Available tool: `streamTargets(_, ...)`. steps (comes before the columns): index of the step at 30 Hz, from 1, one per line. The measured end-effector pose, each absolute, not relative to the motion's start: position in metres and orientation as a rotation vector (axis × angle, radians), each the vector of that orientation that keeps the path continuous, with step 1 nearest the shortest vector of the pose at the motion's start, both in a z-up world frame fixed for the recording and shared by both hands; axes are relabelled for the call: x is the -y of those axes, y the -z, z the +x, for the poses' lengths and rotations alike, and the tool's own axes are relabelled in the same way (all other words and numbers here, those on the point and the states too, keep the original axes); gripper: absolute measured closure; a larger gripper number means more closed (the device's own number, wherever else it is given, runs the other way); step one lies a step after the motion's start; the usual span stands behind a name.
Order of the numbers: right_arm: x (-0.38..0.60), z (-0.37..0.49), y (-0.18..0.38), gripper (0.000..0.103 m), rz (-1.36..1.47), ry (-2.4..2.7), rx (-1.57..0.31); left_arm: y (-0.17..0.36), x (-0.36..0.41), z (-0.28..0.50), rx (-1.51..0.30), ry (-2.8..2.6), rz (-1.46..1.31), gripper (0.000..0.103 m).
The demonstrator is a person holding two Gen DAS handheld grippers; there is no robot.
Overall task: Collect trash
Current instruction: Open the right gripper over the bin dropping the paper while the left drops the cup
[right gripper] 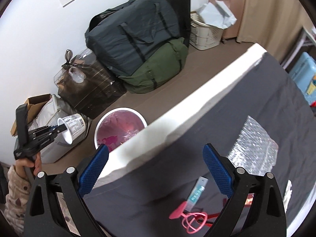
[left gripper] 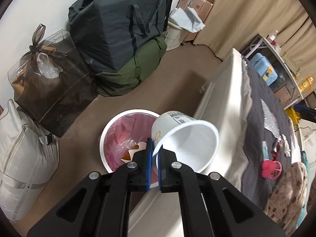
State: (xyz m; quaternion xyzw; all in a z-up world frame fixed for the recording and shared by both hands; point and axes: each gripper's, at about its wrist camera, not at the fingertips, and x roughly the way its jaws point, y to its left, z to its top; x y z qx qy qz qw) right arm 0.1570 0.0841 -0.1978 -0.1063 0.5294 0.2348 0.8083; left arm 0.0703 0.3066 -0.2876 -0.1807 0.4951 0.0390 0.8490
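My left gripper (left gripper: 155, 154) is shut on the rim of a white paper cup (left gripper: 185, 138) and holds it tilted just above and right of a white trash bin (left gripper: 104, 136) with a pink liner. The right wrist view shows that left gripper (right gripper: 61, 127) with the cup (right gripper: 73, 128) left of the bin (right gripper: 98, 126). My right gripper (right gripper: 156, 169) is open and empty over the bed's grey cover (right gripper: 256, 106). On the cover lie a bubble-wrap piece (right gripper: 254, 146), a teal wrapper (right gripper: 197, 193) and a pink plastic item (right gripper: 189, 217).
Stacked dark grey and green duffel bags (left gripper: 122, 39) stand against the wall. A tied brown trash bag (left gripper: 49, 79) and a white zip bag (left gripper: 25, 158) sit left of the bin. The white mattress edge (right gripper: 197, 102) runs beside the bin. A shelf (left gripper: 276, 63) stands at far right.
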Motion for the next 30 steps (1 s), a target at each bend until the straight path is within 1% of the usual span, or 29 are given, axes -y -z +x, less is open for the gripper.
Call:
streamTargets(1, -0.081, 0.157, 0.197, 0.01, -0.223, -0.497, -1.131, 0.289, -0.307, 0.073, -1.049, -0.081, -0.38, 0.076)
streamTargets(2, -0.078, 0.156, 0.196, 0.01, -0.22, -0.492, -1.129, 0.288, -0.307, 0.074, -1.054, -0.086, -0.376, 0.037)
streamTargets(3, -0.076, 0.156, 0.194, 0.01, -0.214, -0.487, -1.127, 0.285, -0.306, 0.074, -1.045, -0.106, -0.364, 0.004)
streamTargets(6, -0.07, 0.155, 0.19, 0.01, -0.192, -0.486, -1.119, 0.267, -0.303, 0.067, -0.983, -0.151, -0.324, 0.005)
streamTargets(11, -0.068, 0.146, 0.184, 0.01, -0.162, -0.504, -1.116, 0.247, -0.304, 0.056, -0.983, -0.175, -0.358, 0.005)
streamTargets(20, -0.057, 0.119, 0.158, 0.01, -0.156, -0.529, -1.071, 0.209, -0.296, 0.019, -0.923, -0.215, -0.447, 0.005)
streamTargets(30, -0.008, 0.097, 0.131, 0.01, -0.108, -0.503, -1.028, 0.165, -0.262, 0.003, -0.846, -0.201, -0.437, 0.005)
